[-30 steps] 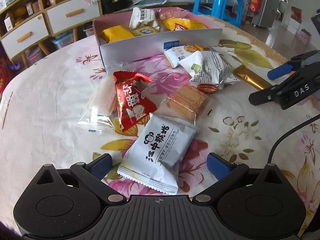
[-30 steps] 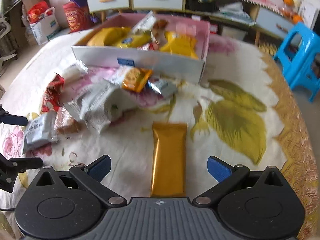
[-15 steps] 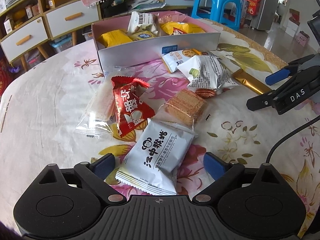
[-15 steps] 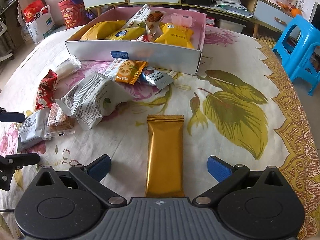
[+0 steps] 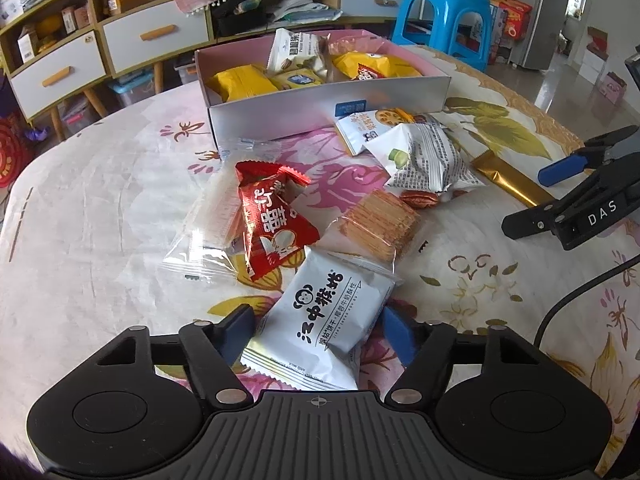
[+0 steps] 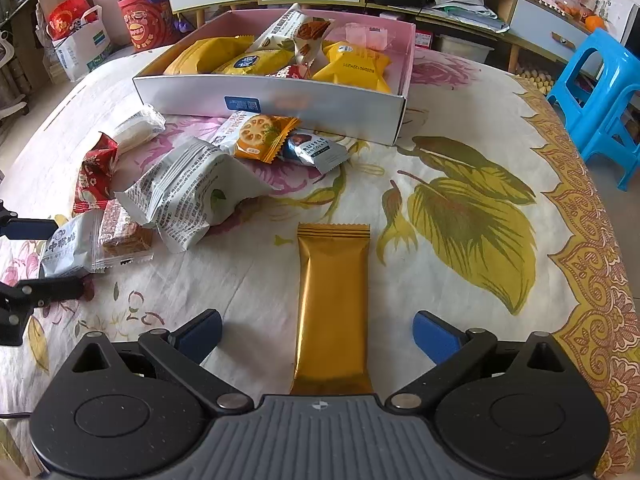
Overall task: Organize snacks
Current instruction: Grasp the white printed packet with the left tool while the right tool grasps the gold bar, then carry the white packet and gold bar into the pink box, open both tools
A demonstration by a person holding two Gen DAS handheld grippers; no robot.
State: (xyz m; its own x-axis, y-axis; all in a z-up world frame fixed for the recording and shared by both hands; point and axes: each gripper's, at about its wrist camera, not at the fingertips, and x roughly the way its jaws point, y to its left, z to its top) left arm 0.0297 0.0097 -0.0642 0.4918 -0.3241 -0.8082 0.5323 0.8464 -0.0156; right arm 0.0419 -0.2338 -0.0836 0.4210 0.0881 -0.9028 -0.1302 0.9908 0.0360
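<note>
A white biscuit packet with a monkey logo (image 5: 328,316) lies on the flowered tablecloth between the blue pads of my left gripper (image 5: 316,332). Its jaws are closing and the pads stand right at the packet's edges without squeezing it. A gold bar (image 6: 334,292) lies lengthwise between the fingers of my right gripper (image 6: 318,334), which is open wide and clear of it. The white snack box (image 5: 320,108) with yellow and white packets inside stands at the far side of the table. My right gripper (image 5: 528,200) also shows at the right in the left wrist view.
Loose snacks lie between the grippers and the box: a red packet (image 5: 272,220), a clear wafer packet (image 5: 208,228), a square cracker pack (image 5: 380,224), a grey-white bag (image 5: 424,160) and an orange cracker packet (image 6: 260,136). A blue stool (image 6: 600,92) stands beyond the table's right edge.
The left gripper's pads have drawn in from wide open to the edges of the white monkey packet. The right gripper and the gold bar stay as they were.
</note>
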